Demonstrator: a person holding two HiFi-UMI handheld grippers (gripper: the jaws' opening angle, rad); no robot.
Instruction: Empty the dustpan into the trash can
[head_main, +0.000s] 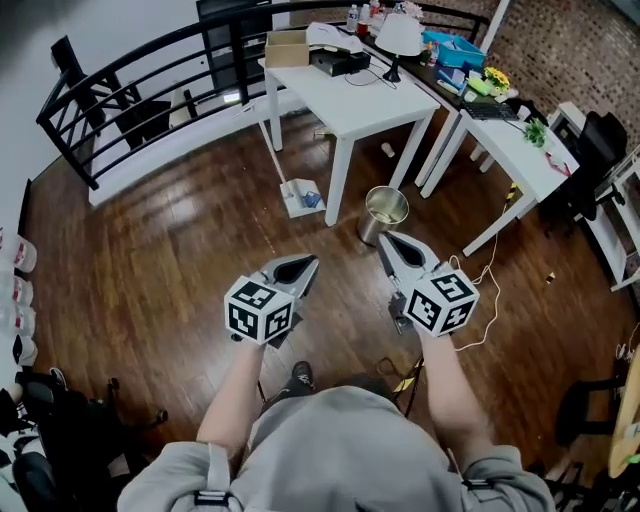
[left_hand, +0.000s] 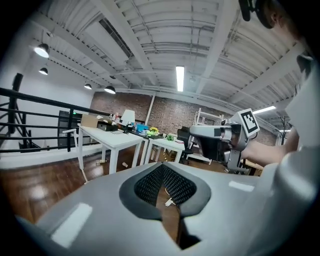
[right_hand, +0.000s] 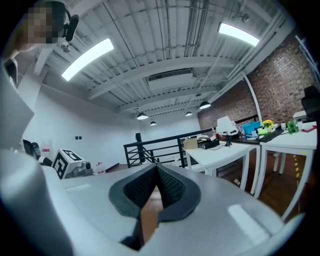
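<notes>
Jaws are pressed together, w/ nothing between them, on both the left hand-held gripper (head_main: 308, 264) and the right hand-held gripper (head_main: 386, 242). The trash can (head_main: 385, 213) stands on the floor (head_main: 170, 250) just beyond the right one's tips, not touched. The dustpan (head_main: 300, 196) lies farther off, left of the can, by a leg of the white counter (head_main: 345, 105). Open floor is left on the near and left sides; counter legs crowd the far side, and the railing (head_main: 130, 85) bounds the far left.

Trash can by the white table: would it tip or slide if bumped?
It might slide: the trash can looks like shiny metal on a smooth wood floor. It stands upright and narrow, so a bump near the rim could tip it.
</notes>
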